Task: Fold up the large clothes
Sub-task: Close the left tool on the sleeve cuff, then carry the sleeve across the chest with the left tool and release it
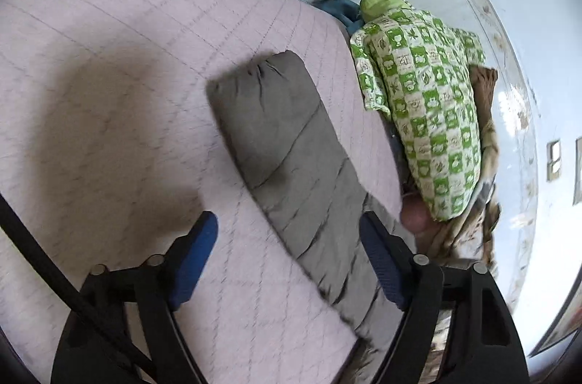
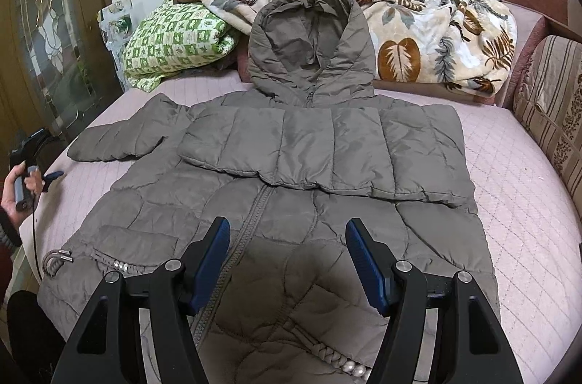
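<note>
A grey hooded puffer jacket (image 2: pixel 276 202) lies front up on the pink quilted bed (image 2: pixel 527 202). Its right sleeve (image 2: pixel 327 151) is folded across the chest. Its left sleeve (image 2: pixel 120 140) lies stretched out to the left. My right gripper (image 2: pixel 287 238) is open and empty above the jacket's lower front, near the zipper. My left gripper (image 1: pixel 287 231) is open and empty, with the outstretched sleeve (image 1: pixel 291 147) lying between its blue pads (image 1: pixel 196 256). It also shows in the right wrist view (image 2: pixel 51 178) at the left bed edge.
A green checked pillow (image 2: pixel 174 38) and a leaf-print blanket (image 2: pixel 418 20) are piled at the head of the bed by the wall. A striped sofa arm (image 2: pixel 553 100) stands on the right. A glass-panelled door (image 2: pixel 51 31) is at the left.
</note>
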Demonstrator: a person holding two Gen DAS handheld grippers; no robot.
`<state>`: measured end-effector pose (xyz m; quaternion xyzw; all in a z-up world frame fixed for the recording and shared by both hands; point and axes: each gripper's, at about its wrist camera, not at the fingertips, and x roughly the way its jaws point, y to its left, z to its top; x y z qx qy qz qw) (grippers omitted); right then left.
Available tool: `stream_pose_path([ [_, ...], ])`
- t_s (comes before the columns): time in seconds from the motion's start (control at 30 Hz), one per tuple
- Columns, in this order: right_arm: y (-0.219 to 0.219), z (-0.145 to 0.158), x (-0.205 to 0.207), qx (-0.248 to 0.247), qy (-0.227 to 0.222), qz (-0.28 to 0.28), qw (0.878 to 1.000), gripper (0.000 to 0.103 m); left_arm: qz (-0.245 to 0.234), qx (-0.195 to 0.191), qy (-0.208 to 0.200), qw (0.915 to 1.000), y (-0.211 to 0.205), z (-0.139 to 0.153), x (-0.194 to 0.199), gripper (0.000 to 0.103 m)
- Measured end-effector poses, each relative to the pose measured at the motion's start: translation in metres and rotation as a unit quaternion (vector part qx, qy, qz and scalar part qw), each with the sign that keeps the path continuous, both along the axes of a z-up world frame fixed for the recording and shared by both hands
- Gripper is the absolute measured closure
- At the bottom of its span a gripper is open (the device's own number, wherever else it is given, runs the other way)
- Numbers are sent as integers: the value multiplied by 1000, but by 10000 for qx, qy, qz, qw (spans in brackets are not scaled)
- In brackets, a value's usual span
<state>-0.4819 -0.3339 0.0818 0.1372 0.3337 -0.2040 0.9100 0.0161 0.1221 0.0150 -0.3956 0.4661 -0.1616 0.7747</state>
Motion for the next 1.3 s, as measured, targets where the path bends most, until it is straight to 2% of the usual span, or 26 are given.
stream_pose_path([
  [0.1, 1, -2, 2, -13, 55, 25, 10000, 33, 198, 172, 10, 9997, -1, -8, 16, 27],
  [0.13, 1, -3, 3, -12, 72, 33, 10000, 33, 272, 140, -33, 9995, -1, -10, 19, 30],
  [0.33, -2, -6, 3, 24, 129, 2, 9999, 33, 400, 258, -273, 9985, -13, -14, 52, 31],
  [0.4, -4, -7, 4, 57, 130, -22, 9999, 33, 464, 621, -318, 9965, -22, -13, 59, 44],
  [0.43, -5, -8, 5, 57, 134, -49, 9999, 33, 532, 817, -286, 9948, -24, -14, 60, 69],
  [0.47, -5, -9, 5, 66, 142, -62, 9999, 33, 641, 953, -213, 9932, -23, -17, 61, 87],
  [0.53, -6, -10, 7, 104, 152, -78, 9998, 33, 715, 791, -198, 9941, -20, -22, 62, 88],
  [0.63, -4, -10, 9, 61, 167, -43, 9998, 33, 640, 815, -282, 9942, -21, -15, 62, 91],
  [0.73, -5, -9, 9, 46, 136, -73, 9999, 33, 475, 878, -601, 9932, -25, 8, 57, 91],
  [0.93, -14, -4, 0, 200, -34, -278, 9994, 33, 52, 922, -1299, 9872, -48, 77, 39, 91],
  [1.13, -24, 3, -14, 352, -241, -504, 9978, 33, -401, 925, -2045, 9737, -87, 160, 5, 91],
  [1.3, -39, 8, -32, 582, -486, -740, 9944, 33, -718, 902, -2497, 9614, -119, 216, -30, 91],
])
